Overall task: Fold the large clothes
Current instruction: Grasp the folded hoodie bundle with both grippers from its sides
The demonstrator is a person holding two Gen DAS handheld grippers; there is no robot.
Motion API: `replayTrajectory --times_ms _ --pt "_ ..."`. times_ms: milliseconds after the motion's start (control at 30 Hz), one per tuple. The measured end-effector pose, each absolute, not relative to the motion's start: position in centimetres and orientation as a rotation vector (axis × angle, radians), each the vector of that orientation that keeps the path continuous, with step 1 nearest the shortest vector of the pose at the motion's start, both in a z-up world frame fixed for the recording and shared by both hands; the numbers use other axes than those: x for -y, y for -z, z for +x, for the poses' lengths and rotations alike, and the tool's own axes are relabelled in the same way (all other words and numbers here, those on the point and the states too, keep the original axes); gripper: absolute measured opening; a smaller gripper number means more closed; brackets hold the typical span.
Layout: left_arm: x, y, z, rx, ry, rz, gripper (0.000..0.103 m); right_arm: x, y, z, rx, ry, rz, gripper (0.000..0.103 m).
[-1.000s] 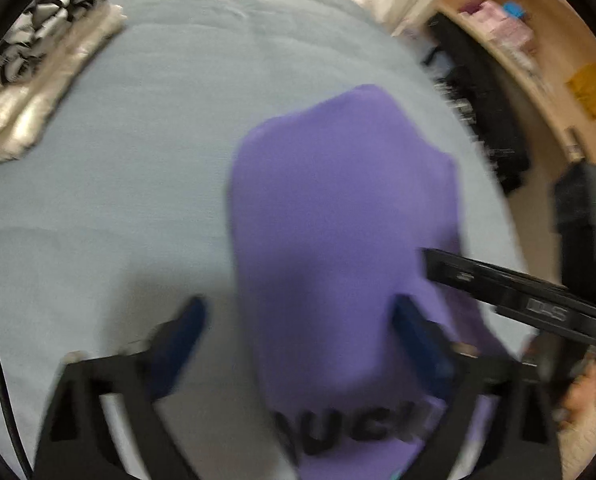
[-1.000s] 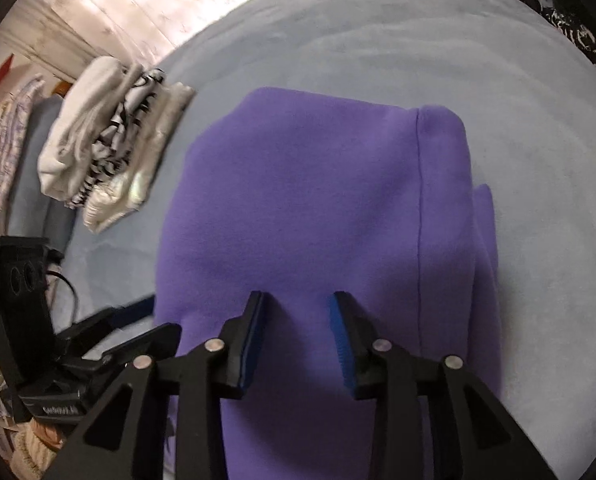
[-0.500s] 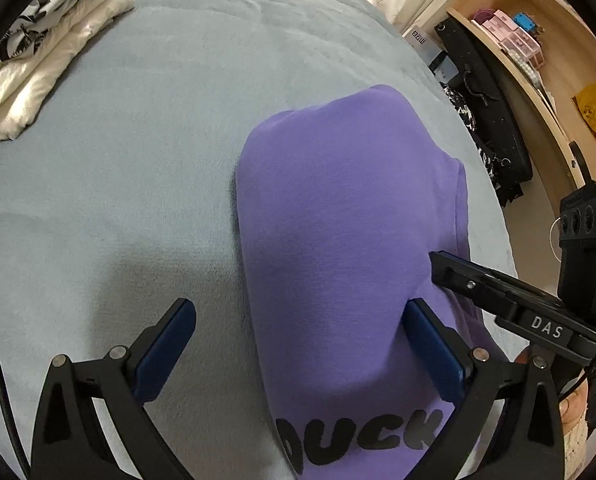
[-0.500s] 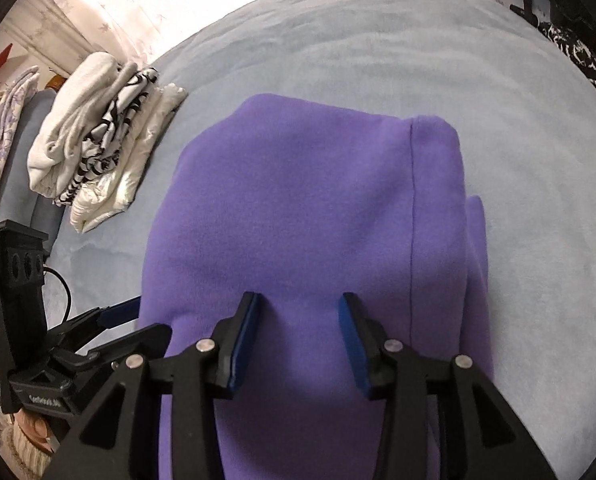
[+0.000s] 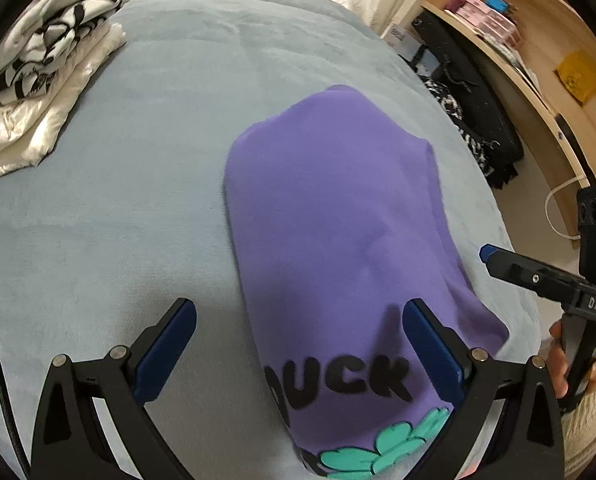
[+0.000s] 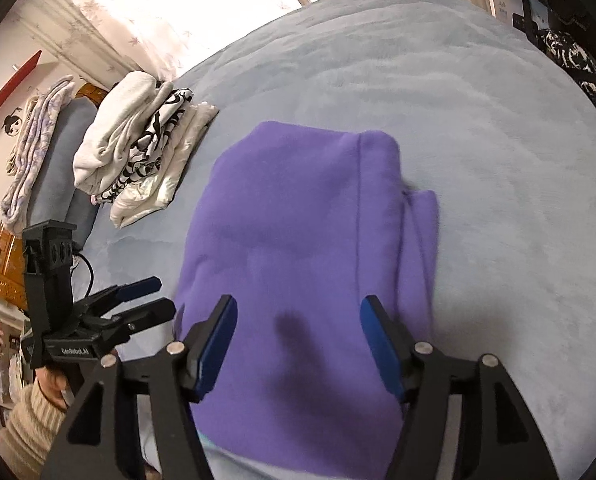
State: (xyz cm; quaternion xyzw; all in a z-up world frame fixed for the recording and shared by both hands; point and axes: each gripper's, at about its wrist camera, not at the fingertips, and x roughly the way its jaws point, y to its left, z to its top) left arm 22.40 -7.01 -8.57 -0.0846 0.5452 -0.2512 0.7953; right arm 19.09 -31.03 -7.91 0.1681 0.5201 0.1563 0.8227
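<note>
A purple fleece sweatshirt [image 5: 338, 216] lies folded on the grey-blue bed cover, with black "DUCK" lettering and teal flowers at its near end. It also shows in the right wrist view [image 6: 298, 248]. My left gripper [image 5: 298, 320] is open and empty, held above the garment's near left edge. My right gripper [image 6: 298, 320] is open and empty, held above the garment's near part. Each gripper shows in the other's view, the right one [image 5: 494, 258] at the garment's right, the left one [image 6: 145, 300] at its left.
A stack of folded white and black-patterned clothes [image 5: 37, 80] sits at the bed's far left, also in the right wrist view [image 6: 137, 148]. A wooden shelf [image 5: 538, 60] and dark bags [image 5: 474, 104] stand beside the bed on the right. The grey-blue bed cover [image 6: 478, 128] stretches beyond the garment.
My right gripper's jaws have opened wide from a narrow gap. Both grippers have drawn back a little toward me; the garment lies still.
</note>
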Motion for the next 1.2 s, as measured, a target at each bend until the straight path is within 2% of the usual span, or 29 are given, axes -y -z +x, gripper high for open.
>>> replayTrajectory --times_ms 200,433,867,1100,1200 --pt "7.2 7.8 21.5 -1.174 0.616 -0.203 0.102 32.7 8.3 18.5 -1.120 -0.365 0.400 0.069" --pt "7.3 10.5 22.0 -1.256 0.713 -0.345 0.102 35.4 11.0 19.2 -1.148 -0.369 0.527 0.079" --pt "5.9 15.3 22.8 -1.305 0.763 -0.528 0.103 37.6 19.1 20.6 -1.275 -0.459 0.781 0.079" --pt "6.7 16.9 23.1 -1.298 0.776 -0.567 0.103 35.3 20.4 22.4 -1.264 -0.520 0.795 0.081" --pt "7.4 16.9 22.9 -1.284 0.750 -0.573 0.103 34.7 20.1 22.4 -1.229 -0.507 0.761 0.075"
